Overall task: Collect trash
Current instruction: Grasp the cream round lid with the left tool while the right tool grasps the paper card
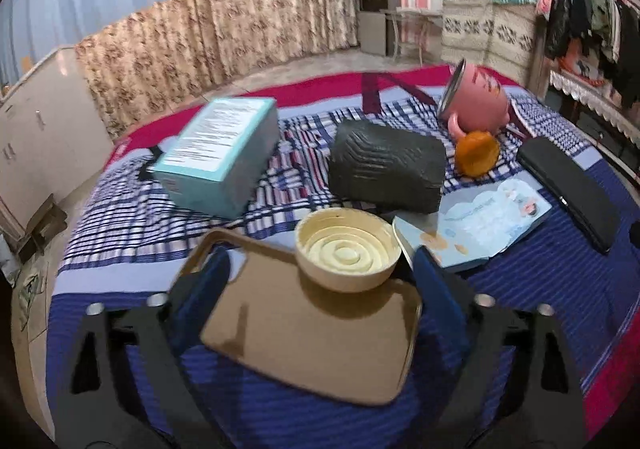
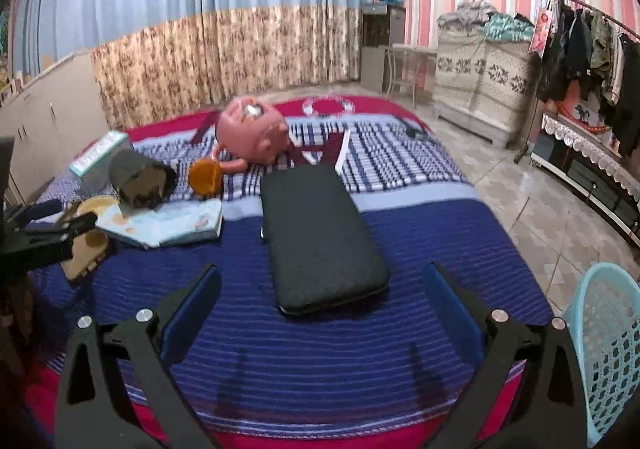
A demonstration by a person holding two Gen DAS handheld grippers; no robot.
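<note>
**Both grippers spread wide above the cluttered bed**

The left gripper hangs over a flat brown cardboard tray lying on the blue, white and red striped bedspread. Its blue-padded fingers straddle the tray, one at each side, and whether the pads touch the tray edges cannot be told. A shallow round cream paper bowl with ringed ridges sits on the tray's far end, at 12 o'clock from the gripper.

Beyond the bowl, at 12 o'clock, lies a crumpled dark grey ribbed bag. At 10 o'clock from the bowl a teal rectangular carton with printed text rests tilted. At 2 o'clock from the bowl an open pale blue picture booklet lies flat, and past it an orange round fruit sits just beside a tipped pink mug with a metal rim. A long black padded case lies at 3 o'clock.

In the right wrist view, the right gripper is spread wide with nothing between its fingers; the black case lies just ahead at 12 o'clock. A light blue perforated plastic basket stands on the tiled floor at 4 o'clock, beside the bed
</note>
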